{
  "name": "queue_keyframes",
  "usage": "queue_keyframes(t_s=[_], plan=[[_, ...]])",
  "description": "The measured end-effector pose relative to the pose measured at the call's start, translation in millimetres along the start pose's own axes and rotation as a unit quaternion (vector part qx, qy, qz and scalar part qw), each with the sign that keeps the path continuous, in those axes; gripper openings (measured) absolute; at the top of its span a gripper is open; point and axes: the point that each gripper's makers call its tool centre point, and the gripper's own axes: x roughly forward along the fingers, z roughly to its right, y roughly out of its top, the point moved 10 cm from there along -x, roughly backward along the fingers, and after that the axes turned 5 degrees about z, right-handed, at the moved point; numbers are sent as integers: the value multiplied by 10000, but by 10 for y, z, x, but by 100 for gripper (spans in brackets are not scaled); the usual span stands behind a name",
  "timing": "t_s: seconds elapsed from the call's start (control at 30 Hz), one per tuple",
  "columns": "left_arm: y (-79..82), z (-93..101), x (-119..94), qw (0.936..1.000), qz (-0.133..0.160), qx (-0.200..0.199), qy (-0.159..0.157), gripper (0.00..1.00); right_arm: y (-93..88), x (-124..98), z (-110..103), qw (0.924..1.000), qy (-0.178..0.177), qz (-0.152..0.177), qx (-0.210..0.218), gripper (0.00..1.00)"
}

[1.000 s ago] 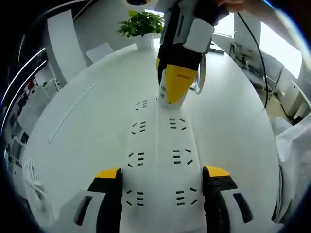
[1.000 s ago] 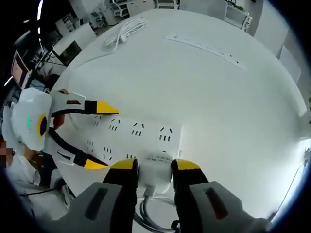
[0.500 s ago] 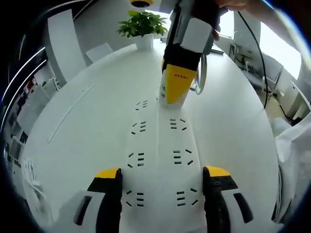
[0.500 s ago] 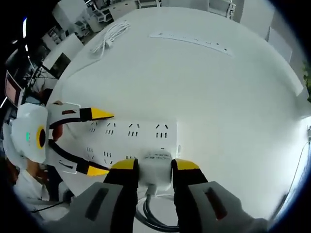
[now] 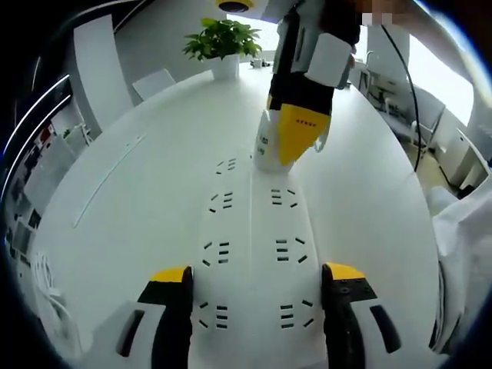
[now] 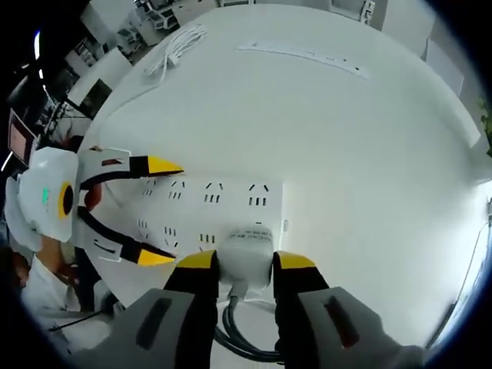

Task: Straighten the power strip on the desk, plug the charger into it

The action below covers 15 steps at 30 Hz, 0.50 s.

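Observation:
A white power strip [image 5: 250,231] with two rows of sockets lies flat on the white round table [image 5: 154,177]. My left gripper [image 5: 257,277] has its jaws against both long sides of the strip's near end; from the right gripper view the left gripper [image 6: 157,211] straddles that end of the power strip [image 6: 231,204]. My right gripper [image 6: 246,265] is shut on a white charger [image 6: 246,254], held at the strip's other end, right at its edge. In the left gripper view the right gripper [image 5: 280,150] stands over the far sockets with the charger [image 5: 266,146].
A potted plant [image 5: 224,42] stands at the table's far edge. A long thin white bar [image 6: 307,55] and a coiled white cable [image 6: 181,46] lie farther off. A dark cable [image 6: 242,342] hangs below the charger. A person's white sleeve [image 5: 465,231] is at the right.
The right gripper with the charger has tilted and shifted slightly over the strip's far end. The left gripper and the strip have stayed put.

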Motion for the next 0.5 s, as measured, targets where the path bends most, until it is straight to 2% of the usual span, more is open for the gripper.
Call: queue_keyframes(t_s=[0.27,0.5], plan=[[-7,6,1,10000,-12,34,-26,69,-38,-5,-62,9995,-282,66,79,25],[-10,11,6,9999,12,108,-92,69,-90,-15,-74,9993,-295,94,219,25]])
